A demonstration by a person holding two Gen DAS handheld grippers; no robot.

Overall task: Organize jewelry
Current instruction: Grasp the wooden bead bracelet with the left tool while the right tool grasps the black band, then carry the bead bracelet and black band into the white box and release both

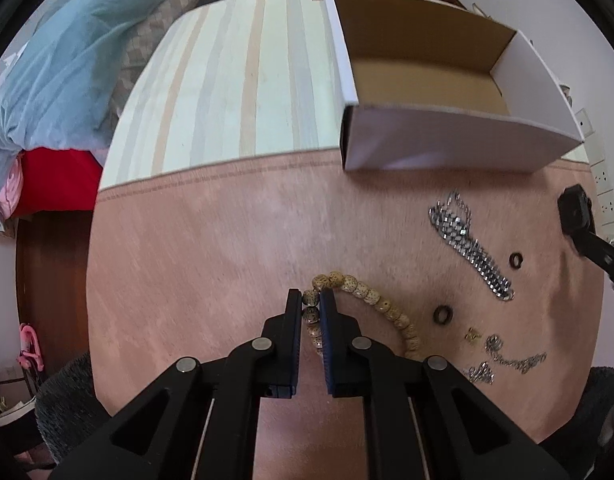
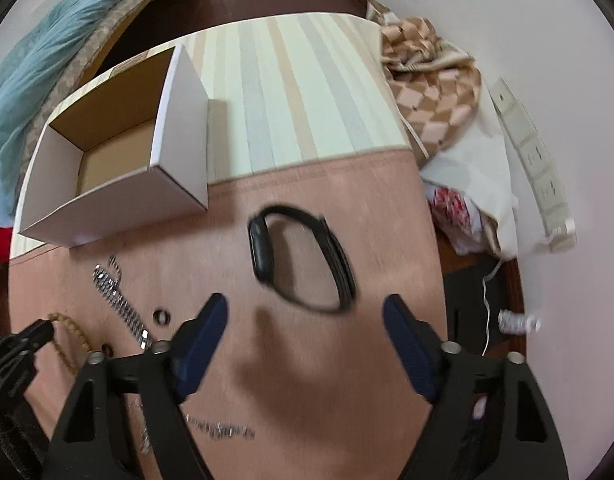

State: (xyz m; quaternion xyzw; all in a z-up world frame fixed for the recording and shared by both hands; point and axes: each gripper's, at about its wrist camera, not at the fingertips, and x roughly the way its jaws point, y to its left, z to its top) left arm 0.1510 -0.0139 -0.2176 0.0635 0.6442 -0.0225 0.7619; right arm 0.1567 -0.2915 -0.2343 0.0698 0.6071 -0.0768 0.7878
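In the left wrist view, the left gripper (image 1: 311, 300) points down at the pink table (image 1: 195, 248), and its two fingers are pressed together on one end of the beaded bracelet (image 1: 363, 292). The rest of the beads curves away to the right on the table. Further right lie a silver metal band (image 1: 469, 246), two small dark rings (image 1: 443, 315) and some thin chain pieces (image 1: 503, 356). An open white box (image 1: 439, 144) stands behind them, on the edge of a striped cloth (image 1: 227, 80).

In the right wrist view, the right gripper (image 2: 305, 312) has its fingers wide apart with nothing between them. Just beyond the fingertips lies a black watch (image 2: 303, 256), somewhat blurred, so I cannot tell if the fingers touch it; it seems they do not. The box stands at the upper left.
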